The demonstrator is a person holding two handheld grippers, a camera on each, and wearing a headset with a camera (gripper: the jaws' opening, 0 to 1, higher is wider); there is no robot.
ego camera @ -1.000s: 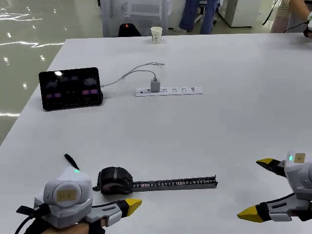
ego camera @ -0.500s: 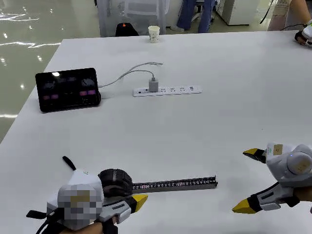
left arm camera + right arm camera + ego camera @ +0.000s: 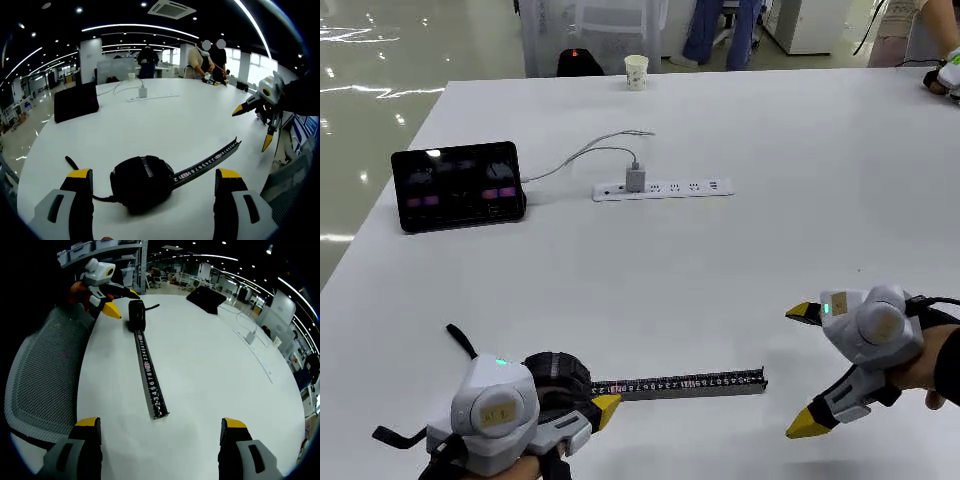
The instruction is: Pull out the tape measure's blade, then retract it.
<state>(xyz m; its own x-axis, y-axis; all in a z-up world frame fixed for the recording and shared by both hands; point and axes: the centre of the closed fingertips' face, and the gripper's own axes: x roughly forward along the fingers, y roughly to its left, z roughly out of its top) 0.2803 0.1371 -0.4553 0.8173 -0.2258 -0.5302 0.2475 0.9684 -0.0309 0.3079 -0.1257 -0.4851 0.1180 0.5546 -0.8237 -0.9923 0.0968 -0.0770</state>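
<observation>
Nearest, the left gripper (image 3: 153,175) stands wide open around the black round tape measure case (image 3: 142,182), not touching it; its dark numbered blade (image 3: 680,383) lies extended on the white table (image 3: 720,260) toward the right gripper (image 3: 803,371), also spread wide, apart from the tip. Beyond: black tablet (image 3: 458,186), white power strip (image 3: 665,187), paper cup (image 3: 637,71)

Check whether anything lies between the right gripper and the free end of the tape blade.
Nothing visible does. Only bare table separates the open right gripper from the blade end.
</observation>
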